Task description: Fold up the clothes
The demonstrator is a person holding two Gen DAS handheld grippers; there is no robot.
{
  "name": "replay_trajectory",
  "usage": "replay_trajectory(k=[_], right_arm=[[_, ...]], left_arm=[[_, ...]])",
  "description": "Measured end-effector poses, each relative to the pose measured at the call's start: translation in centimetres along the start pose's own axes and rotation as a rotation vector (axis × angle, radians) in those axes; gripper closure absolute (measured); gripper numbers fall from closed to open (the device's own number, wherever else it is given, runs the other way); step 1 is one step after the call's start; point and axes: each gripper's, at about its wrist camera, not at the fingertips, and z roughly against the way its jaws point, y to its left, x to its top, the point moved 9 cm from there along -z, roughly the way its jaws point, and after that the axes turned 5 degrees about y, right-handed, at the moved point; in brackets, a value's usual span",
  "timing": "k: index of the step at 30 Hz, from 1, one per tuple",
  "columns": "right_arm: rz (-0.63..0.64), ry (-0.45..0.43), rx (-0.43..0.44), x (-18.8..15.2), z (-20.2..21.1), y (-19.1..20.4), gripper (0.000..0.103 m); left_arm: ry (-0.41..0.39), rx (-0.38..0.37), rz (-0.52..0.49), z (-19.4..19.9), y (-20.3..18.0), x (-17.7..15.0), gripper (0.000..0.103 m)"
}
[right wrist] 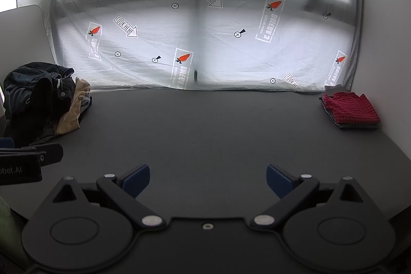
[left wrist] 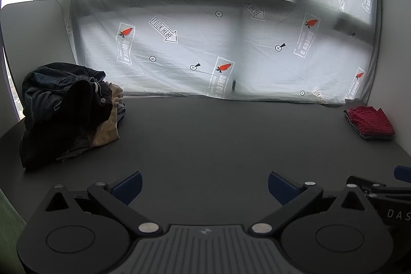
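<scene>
A heap of unfolded clothes (left wrist: 66, 112) is sitting at about nine o'clock on the dark table (left wrist: 218, 140), up against its left edge: dark denim on top, a black piece draping down the front, a tan garment (left wrist: 109, 125) poking out on the right side. A folded red checked garment (left wrist: 370, 123) is lying well apart from it at about two o'clock, near the far right corner. Both grippers are hovering at six o'clock over bare tabletop, side by side. The left gripper (left wrist: 204, 186) is holding its blue-padded jaws spread wide, gripping nothing. The right gripper (right wrist: 208, 180) is doing the same. A printed white sheet (left wrist: 205, 30) is hanging behind the table at twelve o'clock.
</scene>
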Motion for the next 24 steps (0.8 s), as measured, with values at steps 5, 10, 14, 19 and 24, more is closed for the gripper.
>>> replay_trajectory(k=[5, 10, 14, 19, 24], right_arm=[[-0.002, 0.0, -0.001, 0.0, -0.2, 0.0, 0.005], [-0.005, 0.001, -0.003, 0.1, -0.6, -0.1, 0.005], [-0.006, 0.004, -0.005, 0.3, -1.2, -0.1, 0.005], [-0.01, 0.006, -0.008, 0.8, -2.2, -0.2, 0.005], [-0.007, 0.023, -0.012, 1.1, -3.5, -0.4, 0.005]], left_arm=[[0.0, -0.002, -0.003, -0.2, 0.1, 0.1, 0.0], [0.001, -0.003, 0.0, -0.6, 0.2, 0.3, 0.0], [0.002, -0.003, -0.002, -1.2, 0.3, 0.6, 0.0], [0.001, 0.006, -0.011, -2.1, 0.5, 1.2, 0.0], [0.011, -0.012, 0.002, -3.6, 0.1, 1.9, 0.0]])
